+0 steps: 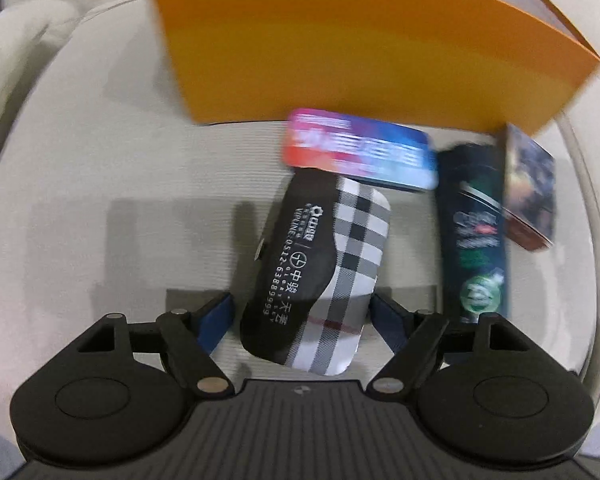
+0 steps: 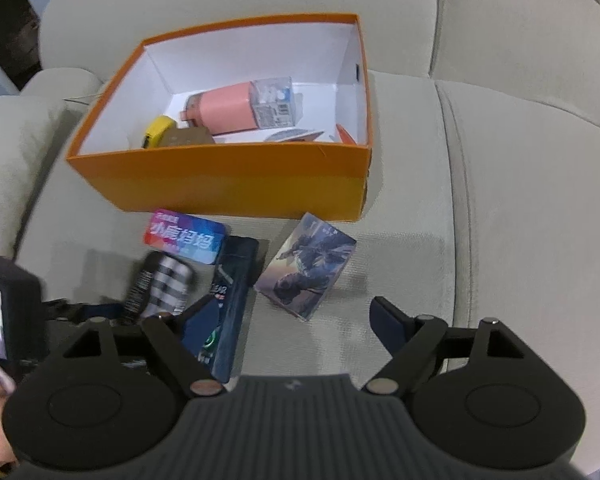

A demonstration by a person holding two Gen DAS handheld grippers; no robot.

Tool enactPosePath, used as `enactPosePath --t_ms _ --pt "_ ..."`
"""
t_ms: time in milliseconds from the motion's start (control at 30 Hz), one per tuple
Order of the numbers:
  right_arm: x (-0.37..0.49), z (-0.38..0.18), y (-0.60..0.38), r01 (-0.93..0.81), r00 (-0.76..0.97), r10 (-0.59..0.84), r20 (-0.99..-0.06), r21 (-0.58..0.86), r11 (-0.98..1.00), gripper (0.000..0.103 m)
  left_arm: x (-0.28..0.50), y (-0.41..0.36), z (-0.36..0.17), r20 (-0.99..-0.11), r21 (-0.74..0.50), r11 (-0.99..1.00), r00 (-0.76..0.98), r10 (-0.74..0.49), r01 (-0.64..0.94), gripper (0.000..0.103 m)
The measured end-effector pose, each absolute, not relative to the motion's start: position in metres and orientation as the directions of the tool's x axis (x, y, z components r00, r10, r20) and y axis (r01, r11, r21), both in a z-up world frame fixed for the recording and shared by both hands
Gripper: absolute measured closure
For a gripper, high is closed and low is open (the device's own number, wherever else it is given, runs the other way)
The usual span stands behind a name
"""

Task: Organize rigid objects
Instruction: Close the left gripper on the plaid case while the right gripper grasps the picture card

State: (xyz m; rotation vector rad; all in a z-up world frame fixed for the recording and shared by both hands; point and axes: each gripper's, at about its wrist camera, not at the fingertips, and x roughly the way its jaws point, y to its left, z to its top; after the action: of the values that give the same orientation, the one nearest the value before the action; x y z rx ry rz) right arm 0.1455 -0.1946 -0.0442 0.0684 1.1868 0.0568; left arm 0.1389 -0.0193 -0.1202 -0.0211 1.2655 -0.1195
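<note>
Left tool (image 1: 300, 316) is down low on the sofa cushion (image 2: 500, 200), its blue pads spread to either side of the plaid case (image 1: 320, 272), and whether they are actually biting on it is hard to say; the pads look just beside its flanks, maybe touching, and the picture is smeared with motion. Call it: cannot tell.

Right tool (image 2: 288, 320) hangs above the cushion with its fingers wide apart, holding nothing.

The orange box (image 2: 220, 184) sits at the far side, open, with a pink cylinder (image 2: 224, 114), a yellow item (image 2: 156, 132) and some small packs already inside. Still out on the cushion, near the box's front wall: the colourful card (image 1: 360, 152), lying partly over the far end of the plaid case; the dark bottle (image 1: 474, 236) to its right; and the picture box (image 2: 306, 266) further right.

Here is the danger. The case is gripped, if at all, near its near end, so its long far half may swing down and twist out when lifted. That card resting on it will likely slide off or get flung as the case comes up. The bottle lies close to the right pad, so a nudge could roll it. And the soft cushion gives, so pressing down may tilt everything nearby.
</note>
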Motion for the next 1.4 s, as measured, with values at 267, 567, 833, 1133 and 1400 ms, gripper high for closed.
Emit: enactPosePath --t_ms 267,567,833,1133,1400 --pt "0.168 -0.084 -0.198 0.169 0.361 0.051 -0.931 0.120 0.978 0.020 0.144 0.012 -0.121 -0.947 -0.110 0.994 0.301 -0.108 0.009 0.011" --pt "0.199 -0.114 -0.186 0.191 0.349 -0.041 -0.936 0.028 0.981 0.020 0.157 -0.005 -0.127 -0.953 -0.087 0.996 0.290 -0.088 0.015 0.011" --pt "0.214 -0.147 -0.190 0.188 0.299 -0.071 -0.952 -0.014 0.982 0.019 0.162 -0.001 -0.128 -0.953 -0.095 0.995 0.286 -0.097 0.020 0.009" --pt "0.207 -0.153 -0.197 0.117 0.283 -0.023 -0.959 0.011 0.993 0.020 0.162 -0.001 -0.132 -0.955 -0.088 0.996 0.283 -0.089 0.017 0.008" --pt "0.194 -0.156 -0.207 0.084 0.259 -0.007 -0.966 0.016 0.996 0.020 0.163 0.003 -0.133 -0.955 -0.099 0.995 0.278 -0.098 0.010 0.008"
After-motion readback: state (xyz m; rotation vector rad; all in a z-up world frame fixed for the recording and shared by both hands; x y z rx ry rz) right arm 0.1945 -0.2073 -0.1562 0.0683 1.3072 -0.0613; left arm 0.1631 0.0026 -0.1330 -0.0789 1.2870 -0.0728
